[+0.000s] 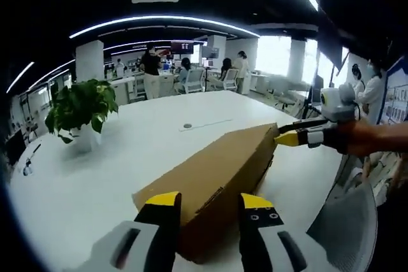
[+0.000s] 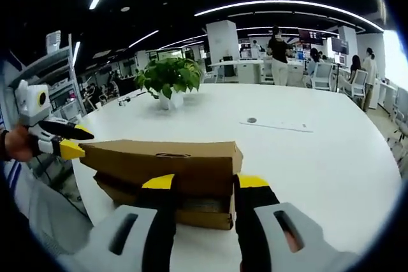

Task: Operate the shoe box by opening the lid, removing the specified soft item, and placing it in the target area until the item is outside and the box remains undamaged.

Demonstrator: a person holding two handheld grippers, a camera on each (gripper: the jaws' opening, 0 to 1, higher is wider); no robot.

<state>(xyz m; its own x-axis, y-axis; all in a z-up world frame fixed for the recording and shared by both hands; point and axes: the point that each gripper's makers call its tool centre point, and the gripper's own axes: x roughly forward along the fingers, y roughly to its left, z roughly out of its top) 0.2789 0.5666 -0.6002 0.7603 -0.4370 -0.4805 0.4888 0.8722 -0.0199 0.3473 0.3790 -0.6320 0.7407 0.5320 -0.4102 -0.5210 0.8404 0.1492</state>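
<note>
Brown cardboard shoe box [image 1: 213, 186] [image 2: 172, 179], long and rectangular, resting on the white table [image 1: 95, 176] [image 2: 306, 157] near its edge. In the right gripper view the lid [image 2: 162, 157] is raised off the base [image 2: 185, 214] at one end, leaving a dark gap between them. No contents can be made out through the gap.

- Shoe box [image 2: 172, 160]: matt brown cardboard, plain, lid edges a bit rough.
- Table [image 2: 319, 157] under the shoe box: smooth white top, faint sheen.
</note>
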